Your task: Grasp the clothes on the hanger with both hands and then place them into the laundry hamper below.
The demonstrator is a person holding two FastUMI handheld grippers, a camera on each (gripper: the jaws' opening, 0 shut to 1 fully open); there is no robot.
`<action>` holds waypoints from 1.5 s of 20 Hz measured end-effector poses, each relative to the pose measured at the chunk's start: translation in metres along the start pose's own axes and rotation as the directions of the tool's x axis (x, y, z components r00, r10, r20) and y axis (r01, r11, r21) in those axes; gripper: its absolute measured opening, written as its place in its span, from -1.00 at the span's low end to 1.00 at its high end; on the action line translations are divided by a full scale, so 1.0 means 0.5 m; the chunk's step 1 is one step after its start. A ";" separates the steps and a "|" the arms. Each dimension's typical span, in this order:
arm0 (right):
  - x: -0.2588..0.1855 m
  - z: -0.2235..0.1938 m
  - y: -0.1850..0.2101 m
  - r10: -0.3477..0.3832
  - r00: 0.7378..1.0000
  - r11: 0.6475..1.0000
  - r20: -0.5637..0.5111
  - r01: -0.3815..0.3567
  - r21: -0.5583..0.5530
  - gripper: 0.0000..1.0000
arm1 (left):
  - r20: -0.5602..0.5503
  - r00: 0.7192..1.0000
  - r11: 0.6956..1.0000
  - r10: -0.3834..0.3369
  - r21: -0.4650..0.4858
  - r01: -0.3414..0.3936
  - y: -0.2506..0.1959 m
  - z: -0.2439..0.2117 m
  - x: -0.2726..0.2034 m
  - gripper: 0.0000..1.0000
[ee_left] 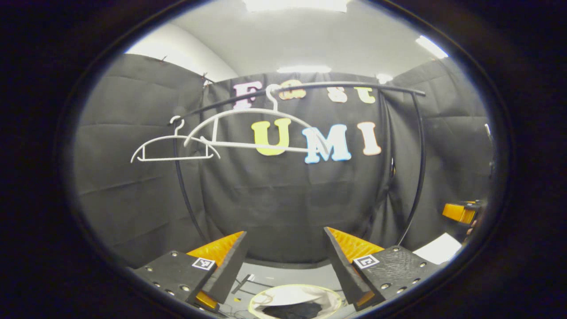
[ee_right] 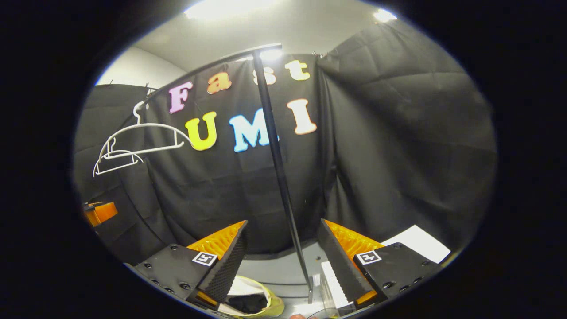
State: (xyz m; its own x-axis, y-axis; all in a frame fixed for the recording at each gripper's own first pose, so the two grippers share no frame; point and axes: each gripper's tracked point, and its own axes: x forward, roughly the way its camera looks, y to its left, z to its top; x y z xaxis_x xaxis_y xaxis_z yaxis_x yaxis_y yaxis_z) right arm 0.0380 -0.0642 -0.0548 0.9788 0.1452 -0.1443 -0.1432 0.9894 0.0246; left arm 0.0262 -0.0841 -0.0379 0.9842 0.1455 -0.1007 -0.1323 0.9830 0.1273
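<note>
- Hanging bare on the rail [ee_left: 310, 86], two white hangers [ee_left: 175, 148] were counted in the left gripper view, the smaller one to the left and the larger one [ee_left: 248, 128] beside it and overlapping it; no garment was seen on either.
- One laundry hamper [ee_left: 294, 301] was counted, on the floor below the rack; a dark heap, judged to be the clothes [ee_left: 297, 310], was seen inside it in the left gripper view and again [ee_right: 248, 303] in the right gripper view, within the hamper's pale rim [ee_right: 272, 301].
- Two grippers were counted. The left gripper [ee_left: 285, 261] was held with its jaws spread wide and nothing between them; the right gripper [ee_right: 281, 261] was likewise agape and empty, though the rack's upright pole [ee_right: 277, 159] was seen running across the gap farther off.
- One white sheet [ee_right: 418, 243] was noted on the floor to the right.
- The task was judged to be essentially done, so little risk was left. A snag could be caused if the right gripper were swung sideways into the pole, which might shake the rack and drop the hangers.
- The hamper could be tipped if either gripper were lowered carelessly onto its rim.
- Whether part of the clothes lay over the rim could not be told.
</note>
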 end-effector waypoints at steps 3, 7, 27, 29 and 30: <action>-0.017 0.055 -0.018 0.021 0.996 0.998 0.083 -0.016 -0.056 0.86 | 0.081 0.996 0.995 0.037 -0.100 -0.029 -0.041 0.081 -0.049 0.97; -0.042 0.120 -0.020 0.037 0.983 0.994 0.182 -0.018 -0.106 0.86 | 0.211 0.977 0.989 0.035 -0.150 -0.003 -0.061 0.195 -0.126 0.97; -0.045 0.079 0.141 0.008 0.997 0.999 0.070 -0.005 -0.048 0.95 | 0.139 0.990 1.000 -0.019 -0.008 0.020 0.108 0.119 -0.167 0.97; -0.049 0.074 0.154 0.004 0.997 0.998 0.076 0.000 -0.061 0.95 | 0.127 0.991 0.999 -0.047 0.013 0.046 0.116 0.095 -0.158 0.97; -0.052 0.071 0.162 0.004 0.997 0.998 0.077 0.001 -0.069 0.95 | 0.123 0.991 0.998 -0.055 0.019 0.053 0.123 0.086 -0.155 0.97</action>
State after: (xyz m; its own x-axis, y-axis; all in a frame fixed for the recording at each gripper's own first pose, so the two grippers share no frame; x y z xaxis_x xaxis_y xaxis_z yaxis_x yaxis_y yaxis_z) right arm 0.0063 0.0119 -0.0139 0.9866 0.1484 -0.0679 -0.1515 0.9875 -0.0434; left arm -0.0533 -0.0396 0.0203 0.9969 0.0768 0.0145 -0.0781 0.9870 0.1408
